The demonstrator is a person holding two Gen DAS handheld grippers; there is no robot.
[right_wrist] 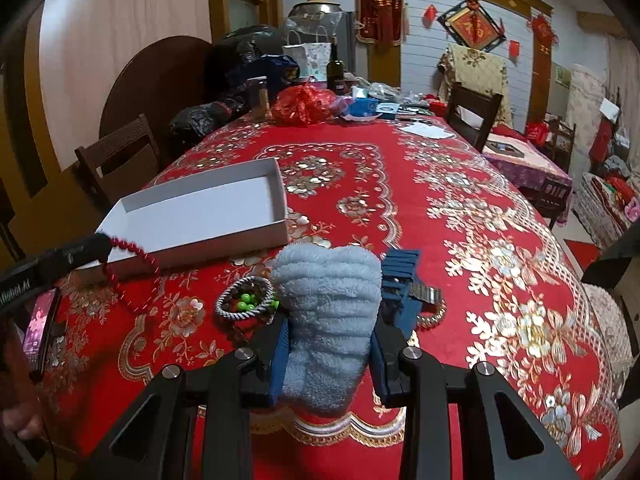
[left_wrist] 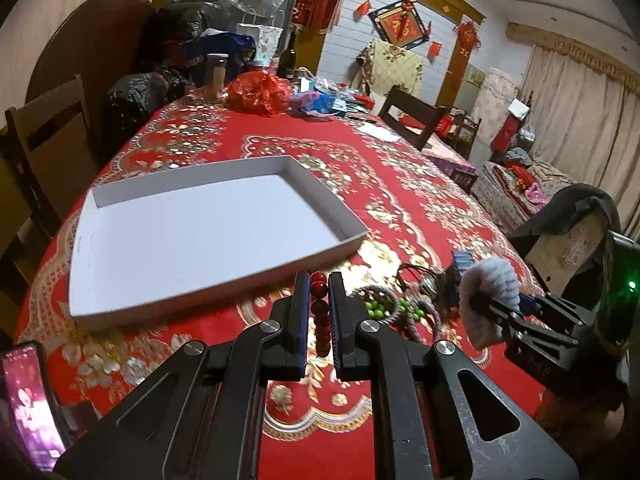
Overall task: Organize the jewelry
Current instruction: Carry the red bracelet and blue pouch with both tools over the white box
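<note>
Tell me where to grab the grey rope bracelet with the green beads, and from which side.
Take the grey rope bracelet by its near-left arc, coming down from above. It lies flat on the red tablecloth as an open ring, so one finger can drop inside and one outside. Its far-right edge sits close to the blue fluffy cloth and the other jewelry, which would likely crowd the hand-held gripper.

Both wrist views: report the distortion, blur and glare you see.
Left wrist view: fisheye bends the shallow white cardboard box and darkens the corners; the red bead bracelet in the left gripper is sharp; a green light glares at far right. Right wrist view: same barrel bend; the fluffy grey-blue cloth in the right gripper looks soft; the gold-patterned red tablecloth glints.
</note>
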